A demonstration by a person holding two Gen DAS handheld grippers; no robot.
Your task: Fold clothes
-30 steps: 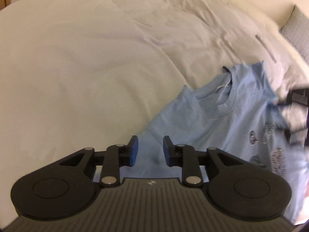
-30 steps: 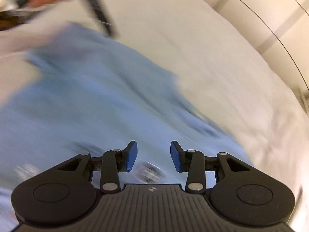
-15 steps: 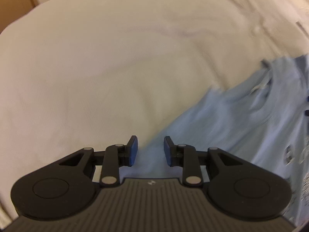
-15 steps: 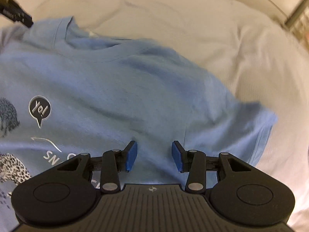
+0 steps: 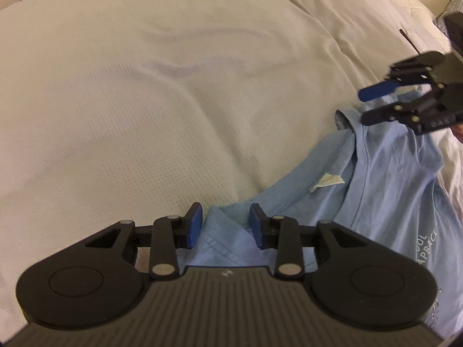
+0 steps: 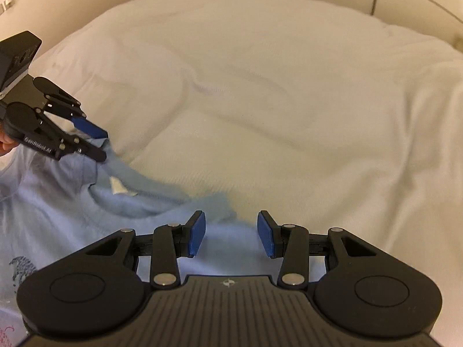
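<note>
Whereas a second ago the left gripper (image 5: 224, 225) was held over the chest of the light-blue T-shirt (image 5: 385, 179) and the right gripper (image 6: 231, 232) over its printed front, both have since been carried outward to the two shoulder ends of the collar edge. The shirt is seen spread face up on the white duvet (image 5: 162, 95), at the near side of the bed, with the neck label (image 5: 327, 181) exposed between the two tools. The left shoulder seam now lies between the left gripper's blue pads, which are parted and not pressed on the cloth. The right gripper's jaws are likewise parted, with the right shoulder fold lying between them ungripped; in the left view it is seen at the far right (image 5: 373, 107), poised just above the cloth. It is judged that the approach is finished, and that a pinch at both shoulders is the next step before any fold is made.
</note>
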